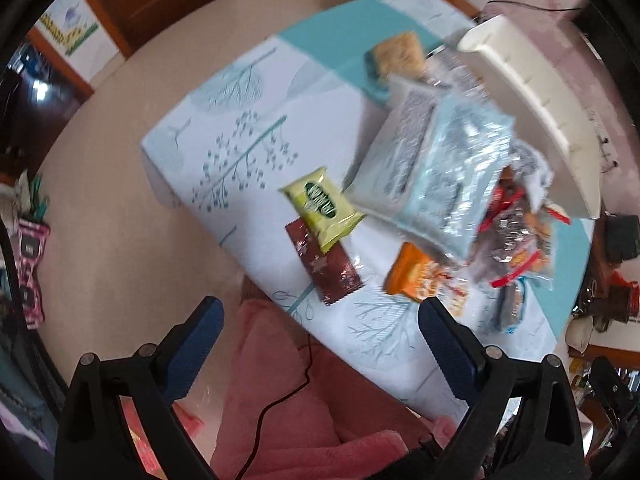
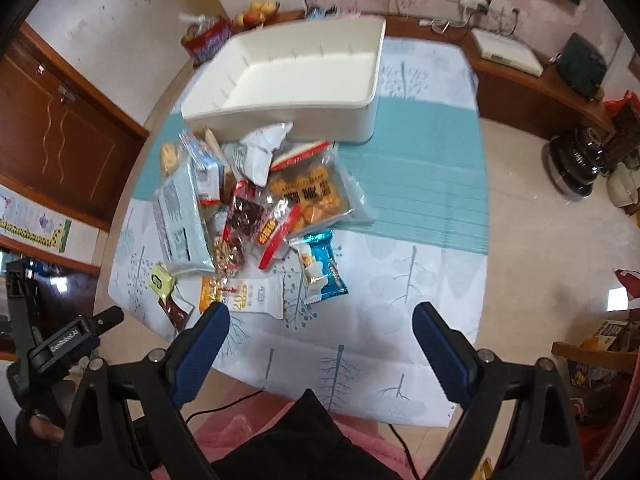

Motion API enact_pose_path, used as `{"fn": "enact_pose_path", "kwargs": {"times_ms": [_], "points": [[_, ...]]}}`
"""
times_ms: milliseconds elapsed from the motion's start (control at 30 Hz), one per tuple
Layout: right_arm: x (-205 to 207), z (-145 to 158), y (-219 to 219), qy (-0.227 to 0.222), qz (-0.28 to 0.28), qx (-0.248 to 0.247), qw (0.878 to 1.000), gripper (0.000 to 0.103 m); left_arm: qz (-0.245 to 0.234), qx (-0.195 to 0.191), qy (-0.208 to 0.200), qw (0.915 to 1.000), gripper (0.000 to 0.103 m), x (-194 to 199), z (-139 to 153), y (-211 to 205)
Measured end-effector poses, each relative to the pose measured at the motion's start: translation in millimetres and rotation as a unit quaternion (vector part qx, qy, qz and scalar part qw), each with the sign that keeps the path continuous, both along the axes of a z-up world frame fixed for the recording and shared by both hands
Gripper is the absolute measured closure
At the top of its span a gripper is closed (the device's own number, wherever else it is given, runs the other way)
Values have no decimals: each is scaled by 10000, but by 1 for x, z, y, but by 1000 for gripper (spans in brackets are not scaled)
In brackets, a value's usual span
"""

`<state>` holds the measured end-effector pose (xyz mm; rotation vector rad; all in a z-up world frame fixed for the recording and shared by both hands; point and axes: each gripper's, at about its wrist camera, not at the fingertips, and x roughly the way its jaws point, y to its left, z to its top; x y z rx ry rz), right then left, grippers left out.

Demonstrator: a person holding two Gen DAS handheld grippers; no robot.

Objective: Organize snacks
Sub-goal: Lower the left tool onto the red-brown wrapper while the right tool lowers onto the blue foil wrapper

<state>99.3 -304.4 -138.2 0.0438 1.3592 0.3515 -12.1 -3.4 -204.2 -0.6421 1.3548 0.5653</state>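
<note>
Left wrist view: the left tool (image 1: 318,326) hangs with its jaws spread wide and nothing between them, above the near edge of the counter (image 1: 224,120); no snack is lifted yet, so the step in hand looks like the approach to a first pick. Nearest it lie a green packet (image 1: 322,208) overlapping a dark red packet (image 1: 326,266), both on the near side of the white bin (image 1: 532,112); an orange packet (image 1: 412,276) lies beside them, closer to the heap under a pale blue bag (image 1: 444,176). The green packet bears a dark oval label, too blurred to read.

Right wrist view: the right tool (image 2: 320,320) is likewise released and empty; the white bin (image 2: 296,84) stands empty at the far side of the counter, the heap of snacks touching its front wall. A blue wrapper (image 2: 322,266) lies loose in front of the heap; a white packet (image 2: 248,294) shows what looks like "20"; the cracker bag (image 2: 308,194) carries large characters I cannot make out. The next move probably calls for lowering onto one loose packet and closing on it alone.
</note>
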Motion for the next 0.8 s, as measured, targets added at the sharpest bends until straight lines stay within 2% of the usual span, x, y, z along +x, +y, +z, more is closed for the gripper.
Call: {"fn": "enact_pose_path", "kwargs": {"times_ms": [167,400,533,667,800], "points": [[19,-28,5,549,7,-96,9984,14,292,-387,335,9983,6,5,-39,12],[38,-66,13,1062,24,-285,9939,15,521,-510,443,9964,6,16,-71,26],[46,-82,19,1242,79,-405,9914,21,588,-581,505,9953,6,23,-85,32],[49,-97,26,1434,157,-509,9882,23,600,-635,629,9942,16,29,-100,44],[54,-109,32,1542,200,-613,9859,31,600,-728,661,9933,25,34,-110,50]]}}
